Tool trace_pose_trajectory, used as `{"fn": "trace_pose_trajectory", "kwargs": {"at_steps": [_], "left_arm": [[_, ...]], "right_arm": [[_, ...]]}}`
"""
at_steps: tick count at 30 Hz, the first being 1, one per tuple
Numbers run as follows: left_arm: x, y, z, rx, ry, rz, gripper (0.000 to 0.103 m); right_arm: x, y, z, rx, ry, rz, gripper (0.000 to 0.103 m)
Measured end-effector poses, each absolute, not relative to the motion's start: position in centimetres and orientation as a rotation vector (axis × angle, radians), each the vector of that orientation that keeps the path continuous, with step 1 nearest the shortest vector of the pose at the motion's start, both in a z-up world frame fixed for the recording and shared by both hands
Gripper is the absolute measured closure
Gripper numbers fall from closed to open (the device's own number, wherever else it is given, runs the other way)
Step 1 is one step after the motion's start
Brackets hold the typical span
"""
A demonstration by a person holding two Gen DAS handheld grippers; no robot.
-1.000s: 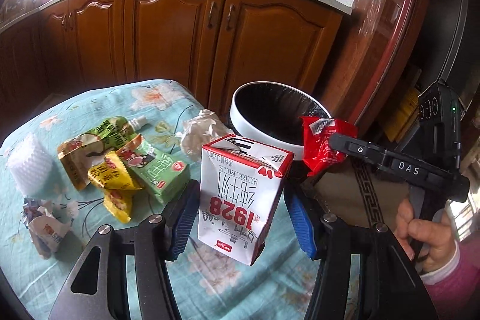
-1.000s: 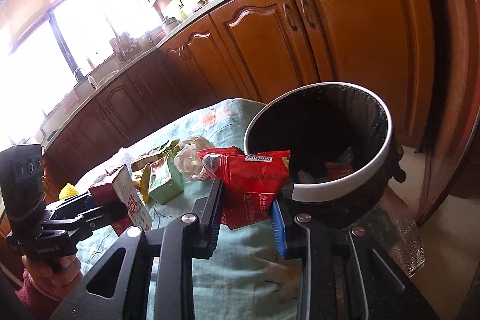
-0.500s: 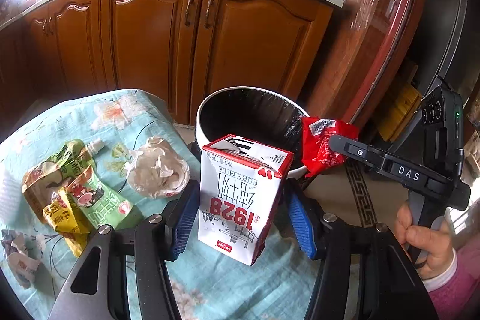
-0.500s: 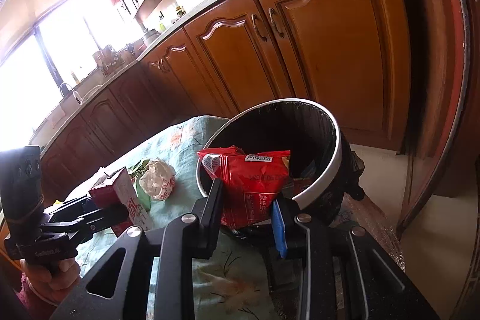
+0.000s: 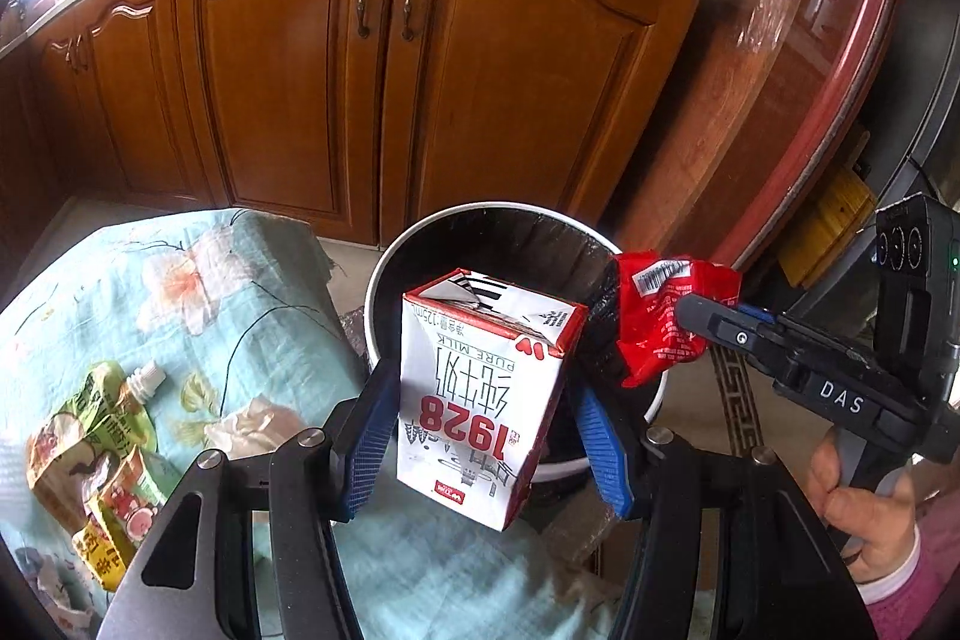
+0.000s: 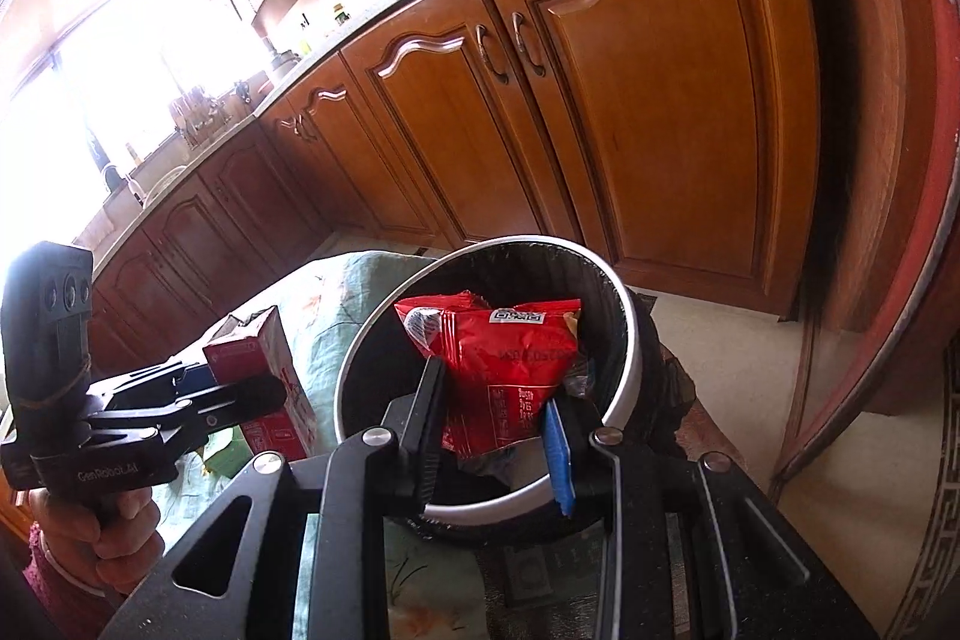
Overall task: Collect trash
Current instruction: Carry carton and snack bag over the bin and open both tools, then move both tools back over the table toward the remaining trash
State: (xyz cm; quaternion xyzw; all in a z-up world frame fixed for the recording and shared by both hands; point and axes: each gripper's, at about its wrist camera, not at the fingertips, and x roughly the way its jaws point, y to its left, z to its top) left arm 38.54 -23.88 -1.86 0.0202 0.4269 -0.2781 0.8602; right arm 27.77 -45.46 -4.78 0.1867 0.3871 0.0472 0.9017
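Note:
My left gripper point(image 5: 486, 436) is shut on a white and red milk carton point(image 5: 480, 394) and holds it at the near rim of the round bin point(image 5: 384, 280), which has a white rim and a black liner. My right gripper point(image 6: 495, 421) is shut on a red snack wrapper point(image 6: 498, 370) and holds it over the bin's opening point(image 6: 630, 334). The wrapper also shows in the left wrist view point(image 5: 660, 316), at the bin's right rim. The left gripper with the carton point(image 6: 270, 376) shows at the left of the right wrist view.
A table with a teal floral cloth point(image 5: 150, 292) stands left of the bin. On it lie green and yellow pouches point(image 5: 96, 436) and a crumpled tissue point(image 5: 252, 424). Wooden kitchen cabinets point(image 5: 360, 88) stand behind, and a red-framed cabinet point(image 5: 810, 100) at the right.
Both grippers have moved from over the table toward the bin with their loads. The wrapper is now over the bin's opening and the carton at its near rim.

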Motion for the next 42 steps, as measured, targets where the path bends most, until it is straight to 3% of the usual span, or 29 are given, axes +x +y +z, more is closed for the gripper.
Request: {"fn": "trace_pose_trajectory", "kwargs": {"at_steps": [18, 20, 22, 24, 33, 39, 42], "left_arm": [[43.3, -28.0, -5.0, 0.054, 0.956, -0.551, 0.045], [43.3, -28.2, -5.2, 0.055, 0.96, -0.554, 0.045], [43.1, -28.0, -5.2, 0.054, 0.959, -0.556, 0.042], [42.8, -27.9, -5.2, 0.044, 0.952, -0.556, 0.037], [40.2, -24.7, -4.9, -0.024, 0.928, -0.539, 0.037], [35.8, -21.1, -5.0, -0.089, 0.888, -0.507, 0.037], [33.9, -19.2, -5.4, -0.13, 0.885, -0.493, 0.037]], "right_arm": [[30.8, -47.0, -6.7, 0.356, 0.878, 0.095, 0.07], [31.1, -47.0, -6.9, 0.36, 0.89, 0.103, 0.064], [31.3, -47.1, -7.0, 0.372, 0.891, 0.108, 0.05], [31.3, -47.3, -7.1, 0.381, 0.89, 0.111, 0.05], [30.0, -47.1, -6.2, 0.388, 0.862, 0.098, 0.048], [27.4, -45.0, -5.6, 0.396, 0.812, 0.113, 0.035], [26.0, -43.3, -5.6, 0.402, 0.803, 0.134, 0.034]]}}
